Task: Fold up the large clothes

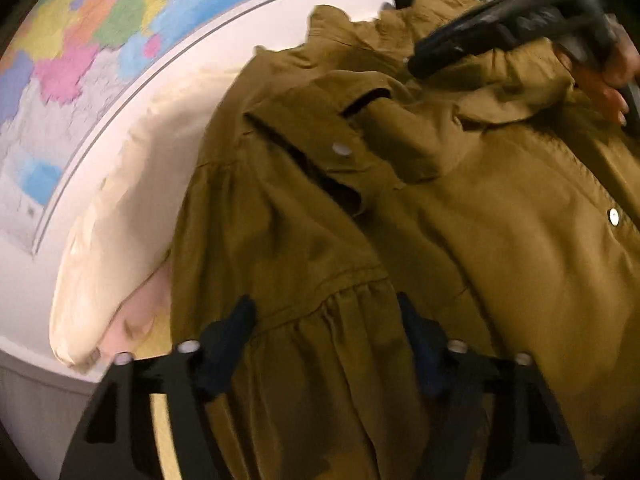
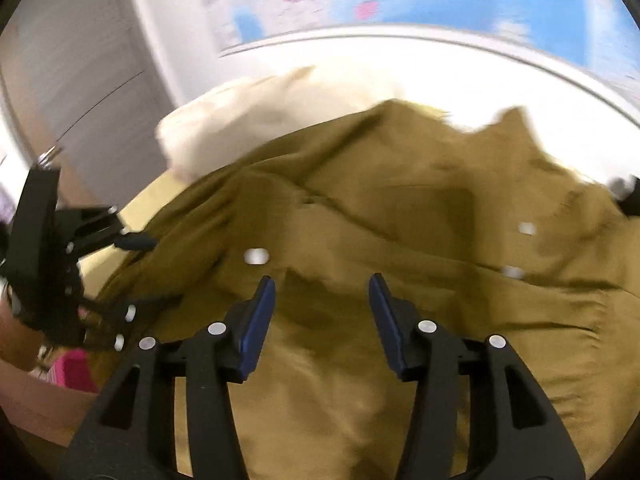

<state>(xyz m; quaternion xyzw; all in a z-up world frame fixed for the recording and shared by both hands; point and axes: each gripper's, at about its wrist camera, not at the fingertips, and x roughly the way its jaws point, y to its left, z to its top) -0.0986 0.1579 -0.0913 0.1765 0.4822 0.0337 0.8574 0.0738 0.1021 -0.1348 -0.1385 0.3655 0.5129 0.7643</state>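
A pale yellow bed (image 2: pixel 160 196) stands against a white wall (image 1: pixel 132 92) carrying a coloured map (image 1: pixel 80 32), with a cream pillow (image 1: pixel 120 216) at its head. The olive-brown garment (image 1: pixel 460 216) (snap buttons showing) lies rumpled across the bed, overlapping the pillow. The left gripper (image 1: pixel 326 320) and right gripper (image 2: pixel 322 300) both hang over the cloth, jaws apart, clasping nothing.

I see an olive-brown cloth garment (image 1: pixel 460 220) with small white round snap buttons (image 1: pixel 341 148). Behind it lies a plain cream pillow (image 1: pixel 120 232). My black gripper (image 2: pixel 322 312) has blue fingertip pads (image 2: pixel 260 316). A wall map (image 1: pixel 80 52) shows pink, green, yellow and blue patches.
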